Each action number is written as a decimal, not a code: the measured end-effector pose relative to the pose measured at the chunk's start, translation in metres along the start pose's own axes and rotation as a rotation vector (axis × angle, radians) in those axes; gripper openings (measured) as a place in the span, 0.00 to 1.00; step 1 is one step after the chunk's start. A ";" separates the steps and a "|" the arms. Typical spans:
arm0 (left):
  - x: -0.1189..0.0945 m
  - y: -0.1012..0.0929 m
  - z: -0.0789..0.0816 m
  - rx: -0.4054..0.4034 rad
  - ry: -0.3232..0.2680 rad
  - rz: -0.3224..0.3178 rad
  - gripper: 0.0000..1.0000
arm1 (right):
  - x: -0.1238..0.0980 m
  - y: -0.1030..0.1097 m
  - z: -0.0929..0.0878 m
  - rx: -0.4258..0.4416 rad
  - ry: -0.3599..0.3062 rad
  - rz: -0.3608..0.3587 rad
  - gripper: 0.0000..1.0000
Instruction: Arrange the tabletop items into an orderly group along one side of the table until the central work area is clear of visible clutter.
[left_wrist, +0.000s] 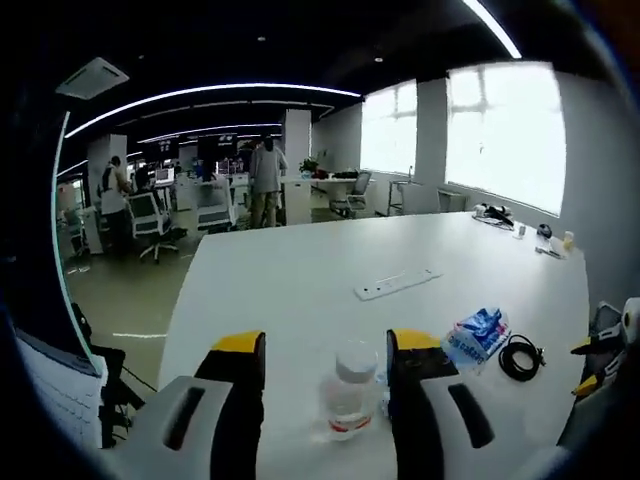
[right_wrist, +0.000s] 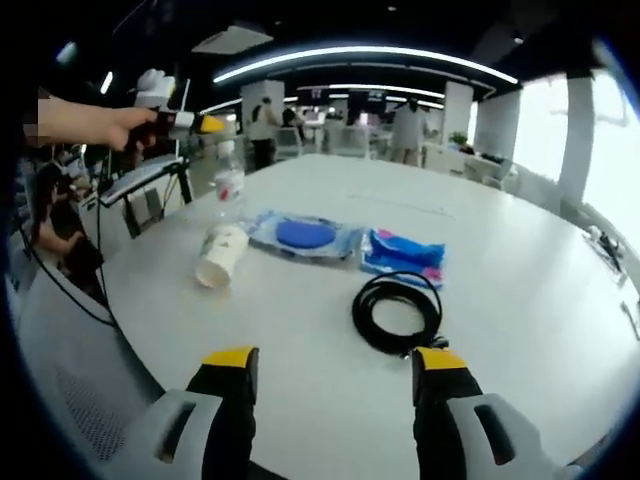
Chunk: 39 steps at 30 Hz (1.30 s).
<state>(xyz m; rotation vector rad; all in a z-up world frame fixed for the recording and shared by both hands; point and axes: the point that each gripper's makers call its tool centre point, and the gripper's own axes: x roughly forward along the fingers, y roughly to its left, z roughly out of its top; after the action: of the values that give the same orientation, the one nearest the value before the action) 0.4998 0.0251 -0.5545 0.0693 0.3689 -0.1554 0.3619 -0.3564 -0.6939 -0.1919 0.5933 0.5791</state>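
Landmark for all positions: the coiled black cable (right_wrist: 397, 312).

Left gripper view. The left gripper (left_wrist: 326, 350) has its jaws spread apart, and a clear water bottle (left_wrist: 347, 392) stands upright in the gap, long axis vertical, cap up. Whether either jaw touches the bottle I cannot tell; nothing is clamped. The blue packet (left_wrist: 476, 334) lies just left of the cable here, with the bottle further left again.

Right gripper view. Farthest left of the cable: the bottle with the left gripper beside it, held by the person's hand (right_wrist: 95, 122). Next, a paper cup (right_wrist: 219, 255) lying on its side, long axis running away from the camera, mouth toward it. Then a flat clear pouch with a blue disc (right_wrist: 305, 235), then the blue packet. The right gripper (right_wrist: 335, 365) is empty with jaws apart; the cable lies just ahead, toward its right-hand jaw, flat on the white table (right_wrist: 520, 260).

Judgement: bottle is the left gripper's pick, a straight closing squeeze across its vertical axis. Cable is nearest the right gripper.
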 end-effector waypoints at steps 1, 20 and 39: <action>-0.002 0.001 -0.002 -0.019 0.013 -0.003 0.45 | 0.000 0.000 0.000 0.000 0.002 0.001 0.63; -0.010 -0.011 0.022 0.021 0.064 -0.127 0.43 | -0.002 -0.006 -0.002 0.012 0.006 -0.029 0.62; -0.036 -0.006 0.087 0.172 0.053 -0.221 0.38 | -0.001 -0.006 -0.004 0.000 0.010 -0.027 0.60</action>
<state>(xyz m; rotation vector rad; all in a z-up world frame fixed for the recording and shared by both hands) 0.4965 0.0156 -0.4602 0.2027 0.4155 -0.4047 0.3620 -0.3631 -0.6967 -0.2032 0.5998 0.5519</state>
